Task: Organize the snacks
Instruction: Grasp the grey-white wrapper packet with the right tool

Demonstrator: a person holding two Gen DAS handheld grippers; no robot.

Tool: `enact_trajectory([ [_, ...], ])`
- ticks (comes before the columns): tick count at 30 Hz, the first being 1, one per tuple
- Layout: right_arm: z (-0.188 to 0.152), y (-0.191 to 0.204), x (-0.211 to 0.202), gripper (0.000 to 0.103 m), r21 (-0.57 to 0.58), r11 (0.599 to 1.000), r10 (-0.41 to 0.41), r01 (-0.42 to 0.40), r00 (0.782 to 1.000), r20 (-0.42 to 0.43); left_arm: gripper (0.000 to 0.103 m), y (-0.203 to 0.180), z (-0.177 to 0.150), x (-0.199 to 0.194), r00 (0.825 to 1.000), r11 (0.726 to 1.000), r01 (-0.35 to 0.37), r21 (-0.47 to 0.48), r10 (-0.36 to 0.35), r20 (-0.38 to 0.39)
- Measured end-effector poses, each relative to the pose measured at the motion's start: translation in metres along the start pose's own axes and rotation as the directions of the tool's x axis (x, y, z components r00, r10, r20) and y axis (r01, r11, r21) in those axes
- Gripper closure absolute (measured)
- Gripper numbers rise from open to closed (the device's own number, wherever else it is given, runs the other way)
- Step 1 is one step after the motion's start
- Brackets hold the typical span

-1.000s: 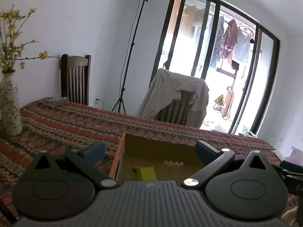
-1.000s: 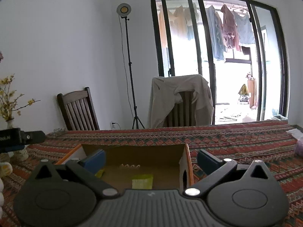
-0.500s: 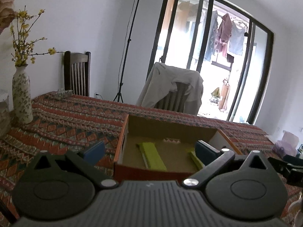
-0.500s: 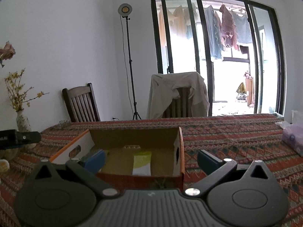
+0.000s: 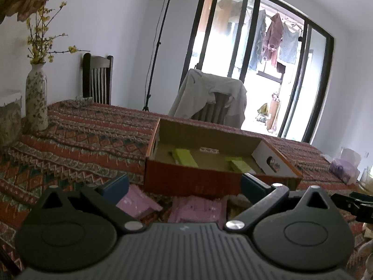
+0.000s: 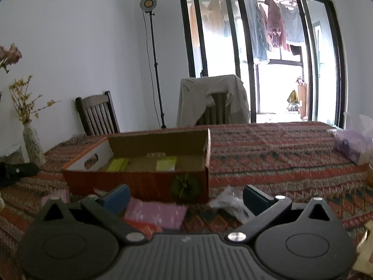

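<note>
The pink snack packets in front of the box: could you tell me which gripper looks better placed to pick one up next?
Probably the left gripper: it is open, with two pink packets lying directly between its fingers, just short of the cardboard box. The right gripper is open too, but only one packet lies ahead of it.

Daylit dining room, as we see it.
We face pale walls, a dark-framed glass door (image 6: 263,56), a lamp stand (image 6: 153,60), two wooden chairs (image 6: 98,113), and a patterned surface (image 6: 275,149).

An orange-red box (image 6: 139,184) is holding yellow-green packets (image 6: 166,163); pink packets (image 6: 156,215) are lying on the red patterned tablecloth (image 6: 268,154).
</note>
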State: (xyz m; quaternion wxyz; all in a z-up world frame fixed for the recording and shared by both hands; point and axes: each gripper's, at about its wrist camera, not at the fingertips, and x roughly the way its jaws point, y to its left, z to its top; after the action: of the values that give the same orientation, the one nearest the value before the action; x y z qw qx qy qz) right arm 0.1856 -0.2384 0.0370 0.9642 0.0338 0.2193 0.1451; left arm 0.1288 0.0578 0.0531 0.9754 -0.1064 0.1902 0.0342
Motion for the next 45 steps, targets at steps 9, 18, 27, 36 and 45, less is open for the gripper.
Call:
enact_trajectory([
  [9, -0.031, -0.024, -0.010, 0.000, 0.004, 0.999, -0.044, 0.044, 0.998, -0.050, 0.000, 0.009, -0.032, -0.003, 0.999, 1.000, -0.006, -0.003, 0.006, -0.039],
  [18, -0.037, -0.061, 0.004, 0.000, 0.001, 0.992, -0.125, 0.126, 0.987, -0.103, 0.000, 0.013, -0.034, 0.003, 0.998, 0.999, -0.036, -0.011, 0.035, -0.053],
  [27, -0.016, -0.062, 0.068, 0.000, -0.147, 0.984, -0.130, 0.104, 0.975, -0.181, 0.000, 0.016, -0.032, 0.014, 0.995, 0.997, -0.070, -0.017, 0.068, -0.076],
  [36, 0.000, -0.066, 0.139, 0.000, -0.193, 0.981, -0.058, -0.001, 0.952, -0.300, 0.000, 0.018, -0.029, 0.018, 0.991, 0.994, -0.103, -0.023, 0.101, -0.089],
  [45, 0.002, -0.070, 0.149, 0.015, -0.143, 0.986, 0.045, -0.090, 0.955, -0.293, 0.000, 0.019, -0.031, 0.022, 0.989, 0.994, -0.104, -0.039, 0.100, -0.107],
])
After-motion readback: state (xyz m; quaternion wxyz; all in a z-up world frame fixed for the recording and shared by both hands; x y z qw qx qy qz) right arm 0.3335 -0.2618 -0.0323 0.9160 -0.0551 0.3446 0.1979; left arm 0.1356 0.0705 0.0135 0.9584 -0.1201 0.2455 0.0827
